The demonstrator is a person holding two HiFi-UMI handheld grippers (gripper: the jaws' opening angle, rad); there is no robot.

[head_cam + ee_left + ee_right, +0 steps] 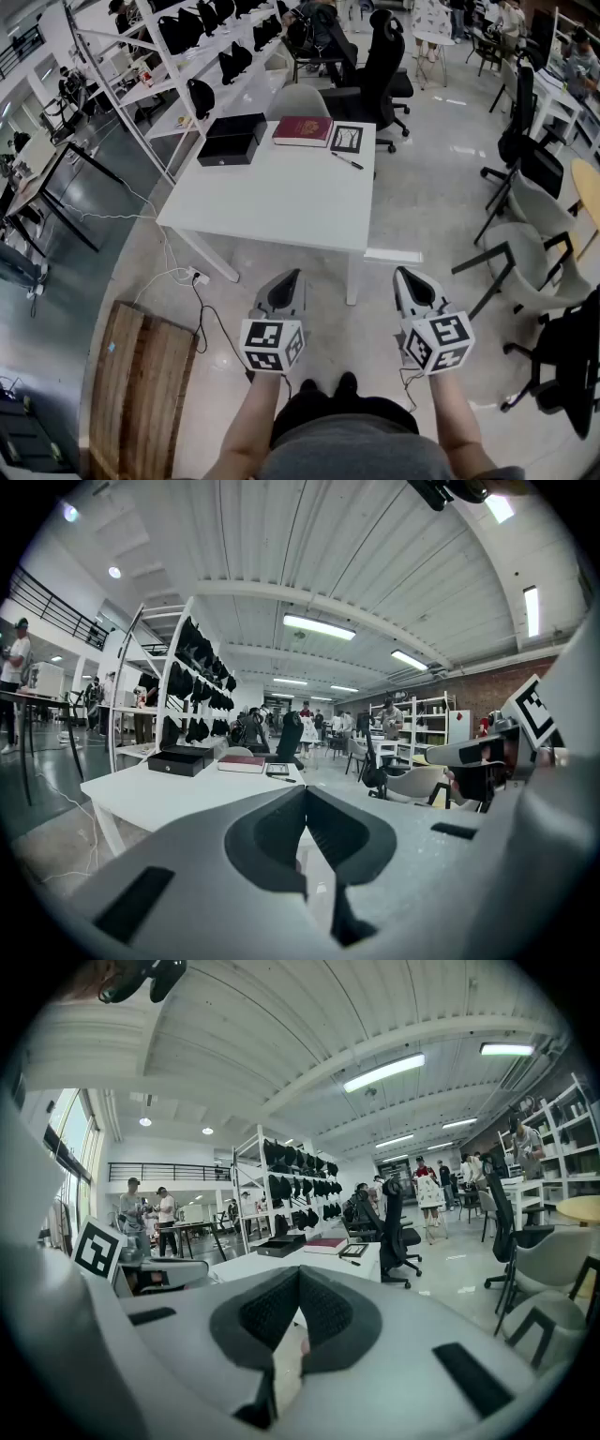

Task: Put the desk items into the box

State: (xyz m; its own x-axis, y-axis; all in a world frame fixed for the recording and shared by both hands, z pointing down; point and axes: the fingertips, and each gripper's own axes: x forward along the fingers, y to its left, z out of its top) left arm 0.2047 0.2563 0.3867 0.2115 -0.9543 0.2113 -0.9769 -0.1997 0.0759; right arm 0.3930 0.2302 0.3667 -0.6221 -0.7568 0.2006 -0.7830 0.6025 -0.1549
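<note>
1. Head view: the left gripper (293, 275) and right gripper (401, 273) are held side by side over the floor, short of the near edge of the white table (272, 202). Both point toward it. On the table's far left corner lies the black box (230, 141), its long side along the far edge. The red book (303, 130) lies just right of it and points the same way. The framed card (347, 138) sits at the far right corner. The pen (347, 161) lies just nearer, slanting toward the right edge.
2. Left gripper view: the jaw tips are pressed together with nothing between them. The table (159, 794) lies ahead, with the box (178, 759) leftmost on it.
3. Right gripper view: the jaws meet at the tips and are empty. Beyond them, box (281, 1246), book (326, 1244) and card (354, 1251) line the table's far end.
</note>
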